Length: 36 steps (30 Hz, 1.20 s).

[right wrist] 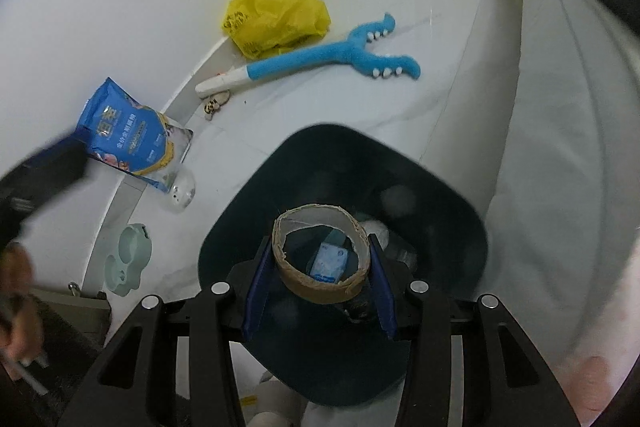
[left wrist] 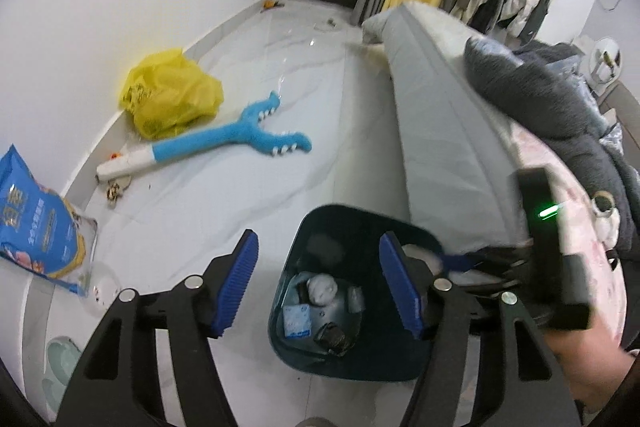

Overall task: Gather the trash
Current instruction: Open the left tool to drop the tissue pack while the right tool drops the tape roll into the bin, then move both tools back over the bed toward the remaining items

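Observation:
A dark teal bin stands on the white floor beside the bed. In it lie a crumpled white tissue, a small blue-and-white packet and a dark wrapper. My left gripper hovers over the bin's left side, jaws open, with nothing between the blue pads. My right gripper is shut on a brown cardboard tape ring, held over the bin mouth. In the left wrist view the right gripper shows blurred at the bin's right rim.
Against the wall lie a yellow plastic bag, a long blue plush toy and a blue pet-food bag. A green bowl and a clear ball sit near the wall. The bed with a grey blanket borders the right.

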Tool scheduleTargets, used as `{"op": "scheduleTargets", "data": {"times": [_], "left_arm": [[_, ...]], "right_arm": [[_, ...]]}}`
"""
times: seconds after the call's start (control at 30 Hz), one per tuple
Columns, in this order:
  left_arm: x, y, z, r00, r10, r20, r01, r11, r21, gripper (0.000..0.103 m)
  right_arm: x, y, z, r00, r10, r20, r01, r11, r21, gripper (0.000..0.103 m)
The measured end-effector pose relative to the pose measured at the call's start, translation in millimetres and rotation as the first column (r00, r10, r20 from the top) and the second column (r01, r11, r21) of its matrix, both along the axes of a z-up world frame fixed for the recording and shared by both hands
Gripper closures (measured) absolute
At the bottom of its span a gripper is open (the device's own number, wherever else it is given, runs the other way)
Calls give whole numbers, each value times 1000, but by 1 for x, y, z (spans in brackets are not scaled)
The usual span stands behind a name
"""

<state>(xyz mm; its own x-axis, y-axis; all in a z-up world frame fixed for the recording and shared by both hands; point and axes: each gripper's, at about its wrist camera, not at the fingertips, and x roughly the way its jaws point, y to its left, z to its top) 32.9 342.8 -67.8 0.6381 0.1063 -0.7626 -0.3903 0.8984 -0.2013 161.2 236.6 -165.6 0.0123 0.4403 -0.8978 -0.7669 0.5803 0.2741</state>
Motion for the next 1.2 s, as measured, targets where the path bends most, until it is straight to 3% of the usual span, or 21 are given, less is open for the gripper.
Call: {"op": "scheduleTargets", "data": {"times": [0.37,0.5,0.63,0.97,1.2], "left_arm": [[-11,-9,52,990,-23,142,21,1000,14,40],[-12,-19,73,983,-45,177,37,998,49,40],[-14,-31,90,977,-61,202,49,997,64,39],[-6,-61,119,962,-126,243,105,990,99,34],[2,-87,135,950,-151,274,118,984,134,17]], "right_arm": [[-14,16,-25,999,30,-28,-31,999,-28,55],[-16,14,-31,999,40,-14,-41,998,-57,41],[-14,9,-27,1000,14,-21,-15,999,-42,33],[-11,-16,20,999,-10,40,8,999,38,19],[-1,-55,64,990,-65,127,50,992,113,16]]}}
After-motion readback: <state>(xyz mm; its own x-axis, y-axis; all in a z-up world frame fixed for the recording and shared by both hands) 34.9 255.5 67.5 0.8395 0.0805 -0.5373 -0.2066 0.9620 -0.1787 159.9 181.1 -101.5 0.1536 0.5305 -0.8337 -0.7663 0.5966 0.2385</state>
